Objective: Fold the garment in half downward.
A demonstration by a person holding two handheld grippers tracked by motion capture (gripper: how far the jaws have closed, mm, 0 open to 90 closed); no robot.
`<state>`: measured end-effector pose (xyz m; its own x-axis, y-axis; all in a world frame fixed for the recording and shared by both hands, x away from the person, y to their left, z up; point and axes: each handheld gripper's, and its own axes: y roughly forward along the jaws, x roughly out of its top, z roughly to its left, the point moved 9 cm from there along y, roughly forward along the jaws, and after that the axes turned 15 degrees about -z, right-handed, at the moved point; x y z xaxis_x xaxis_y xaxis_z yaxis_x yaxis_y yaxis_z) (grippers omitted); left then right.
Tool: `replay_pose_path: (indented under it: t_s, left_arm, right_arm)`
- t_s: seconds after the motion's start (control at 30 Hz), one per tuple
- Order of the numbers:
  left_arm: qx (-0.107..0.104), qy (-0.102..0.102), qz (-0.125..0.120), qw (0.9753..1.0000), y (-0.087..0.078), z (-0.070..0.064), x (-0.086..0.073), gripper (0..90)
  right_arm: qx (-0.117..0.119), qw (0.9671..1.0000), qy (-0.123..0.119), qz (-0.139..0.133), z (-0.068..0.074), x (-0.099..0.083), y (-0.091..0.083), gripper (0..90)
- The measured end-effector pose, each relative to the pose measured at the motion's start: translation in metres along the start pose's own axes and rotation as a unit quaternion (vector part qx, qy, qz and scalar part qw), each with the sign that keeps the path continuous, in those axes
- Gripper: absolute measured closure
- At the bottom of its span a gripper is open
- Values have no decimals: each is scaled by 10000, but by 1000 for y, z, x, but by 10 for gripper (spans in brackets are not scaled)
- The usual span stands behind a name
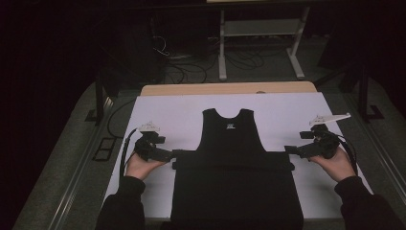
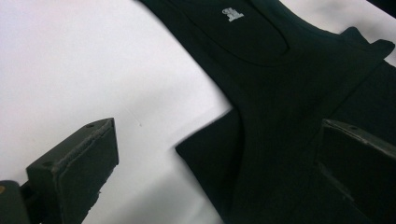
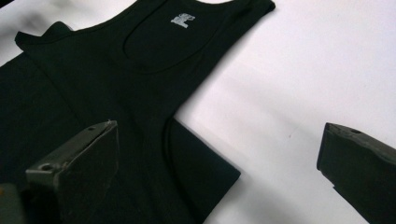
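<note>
High view: black tank top (image 1: pixel 232 143) lies flat mid-table (image 1: pixel 163 110), hem end folded up w/ a fold edge across the middle. Left gripper (image 1: pixel 176 154) and right gripper (image 1: pixel 288 149) sit at either end of that fold.

Left gripper view: jaws spread, nothing pinched; fold corner between them.

Right gripper view: jaws spread too, over the other corner.

Looks like mid-fold; next needs both to close on the corners.

A black tank top (image 3: pixel 116 93) is lying flat on the white surface (image 3: pixel 303 70), its folded corner (image 3: pixel 205 172) sticking out between the right gripper (image 3: pixel 217 163) fingers (image 3: pixel 79 172), which are standing wide apart, holding nothing.
</note>
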<state>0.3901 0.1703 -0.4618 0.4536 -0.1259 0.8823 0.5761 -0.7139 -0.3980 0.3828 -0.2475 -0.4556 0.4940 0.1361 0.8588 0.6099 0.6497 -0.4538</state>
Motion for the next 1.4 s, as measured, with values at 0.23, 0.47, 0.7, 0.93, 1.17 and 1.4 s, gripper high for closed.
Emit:
replay_pose_path:
  t_s: [0.23, 0.47, 0.7, 0.93, 1.17, 1.4]
  left_arm:
    - [-33, -57, -5, 10000, 0, 3, 1, 0]
    - [-22, 21, 34, 10000, 3, 3, 10, 0]
    - [-114, 70, -46, 9999, 7, 1, 29, 0]
    - [-158, 170, 31, 9997, 12, 2, 40, 0]
    - [-170, 235, 81, 9995, 18, 4, 50, 0]
    - [-193, 330, 195, 9991, 24, 5, 59, 0]
  right_arm:
    - [-81, 9998, -75, -139, -2, 11, -2, 0]
    - [-88, 9999, -53, -90, -5, 17, 0, 0]
    - [-61, 10000, -56, -40, -8, 25, 7, 0]
    - [-44, 9999, -157, 12, -9, 37, 12, 0]
    - [-61, 9996, -272, 85, -11, 52, 18, 0]
    - [-36, 9993, -332, 151, -13, 63, 26, 0]
